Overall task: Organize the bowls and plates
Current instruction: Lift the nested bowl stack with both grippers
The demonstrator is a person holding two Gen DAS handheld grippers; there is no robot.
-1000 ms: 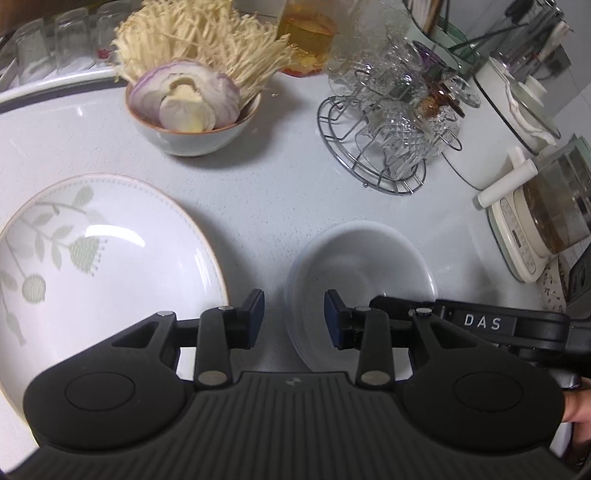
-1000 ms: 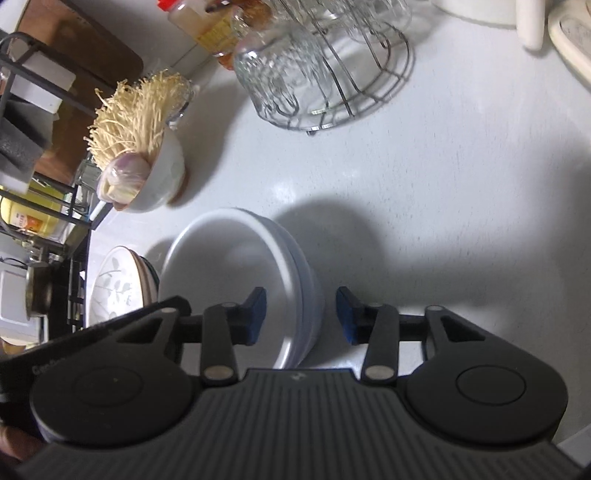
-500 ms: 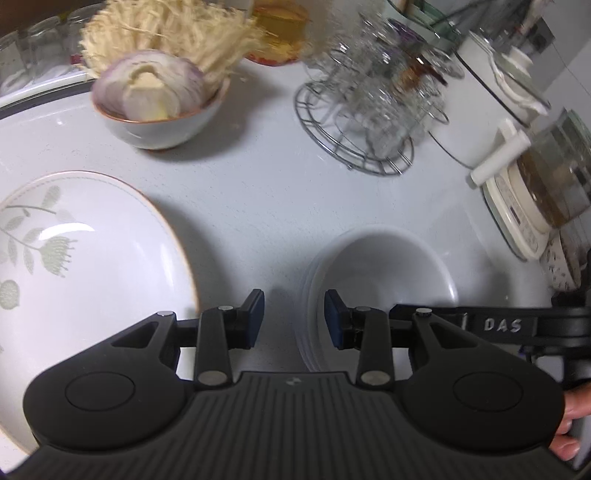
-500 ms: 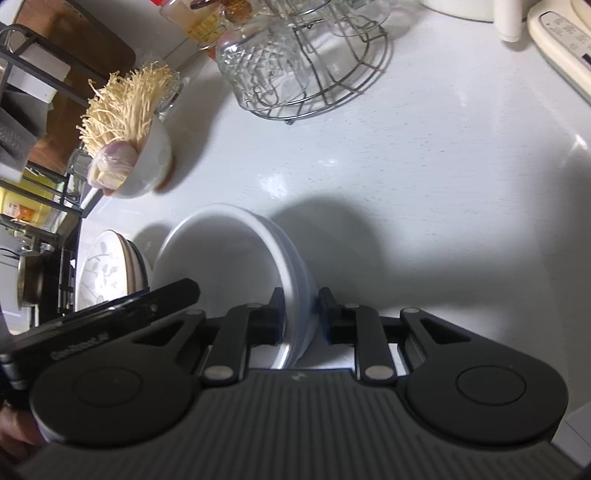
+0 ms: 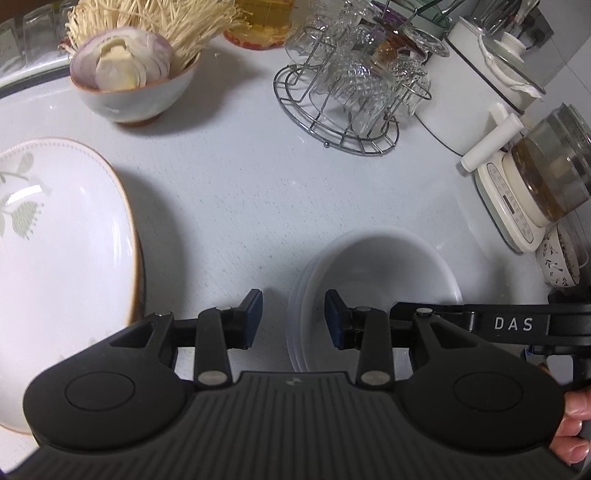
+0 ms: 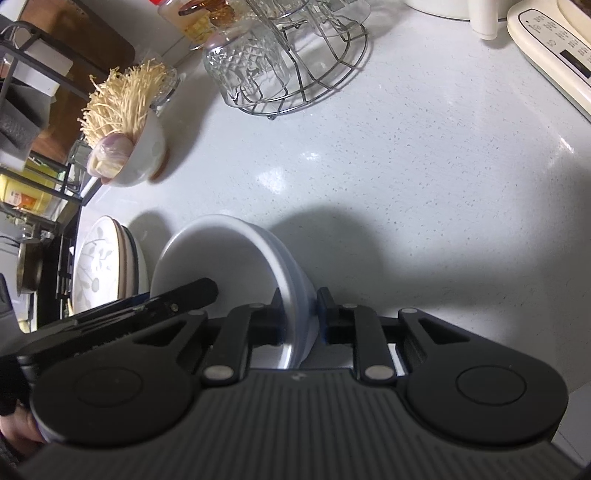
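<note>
A stack of white bowls (image 6: pixel 229 258) sits on the near part of the white counter (image 5: pixel 240 192). The right gripper (image 6: pixel 300 314) is clamped on the stack's rim, apparently lifting one side. The left gripper (image 5: pixel 293 314) hovers just left of the bowls, its jaws apart and empty. To the left lie floral plates (image 5: pixel 55 240); far off stand a bowl of enoki and onion (image 5: pixel 136 77) and a wire glass rack (image 5: pixel 343 92).

table (image 5: pixel 258 177): white with tiny specks
glass rack (image 5: pixel 343 122): round wire stand, clear glasses hang on it upside down
kettle (image 5: pixel 550 177): glass, brown tea inside, sits on a cream base
white pot (image 5: pixel 476 92): behind the kettle, glass lid on top
oil bottle (image 5: pixel 266 11): yellow, at the back
</note>
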